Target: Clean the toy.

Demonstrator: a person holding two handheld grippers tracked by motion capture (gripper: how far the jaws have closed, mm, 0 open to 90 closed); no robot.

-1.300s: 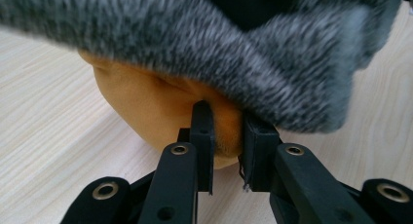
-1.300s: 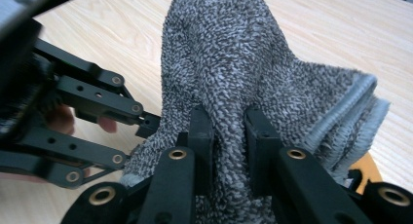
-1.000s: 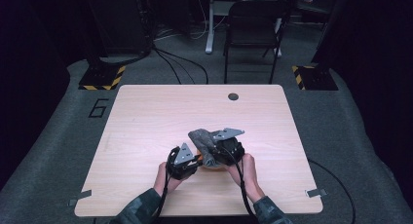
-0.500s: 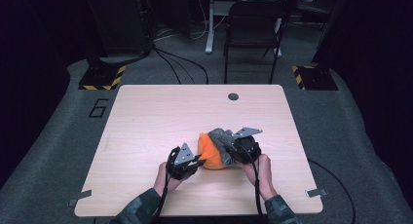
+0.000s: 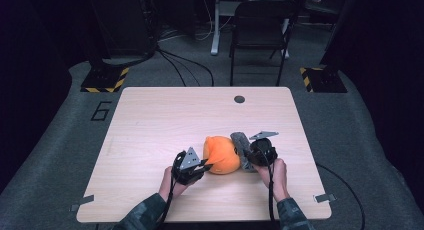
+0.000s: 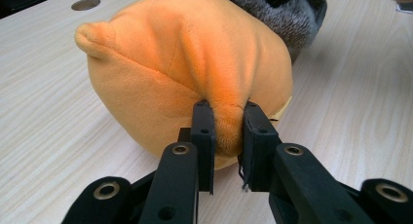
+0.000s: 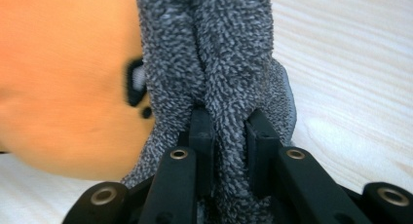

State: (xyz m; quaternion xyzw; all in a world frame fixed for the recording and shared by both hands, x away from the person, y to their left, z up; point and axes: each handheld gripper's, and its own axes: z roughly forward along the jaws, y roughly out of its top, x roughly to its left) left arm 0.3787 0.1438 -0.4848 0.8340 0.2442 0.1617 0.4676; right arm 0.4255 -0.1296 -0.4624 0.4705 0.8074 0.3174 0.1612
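The left gripper [image 6: 224, 131] is pinching a fold of the orange plush toy [image 5: 221, 154] near the table's [image 5: 150, 120] front edge. The right gripper [image 7: 226, 131] is clamping the grey fleece cover [image 7: 219, 53] beside it — bare tabletop lying open behind both.

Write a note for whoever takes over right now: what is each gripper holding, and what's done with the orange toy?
Left gripper: shut on a fold of the orange plush toy.
Right gripper: shut on the grey fuzzy cover.
Where: both lie on the table, near the person's edge.
Done: most of the toy is bare; the cover sits bunched at its right end.
Left: probably pull the cover fully off while the left gripper holds the toy.
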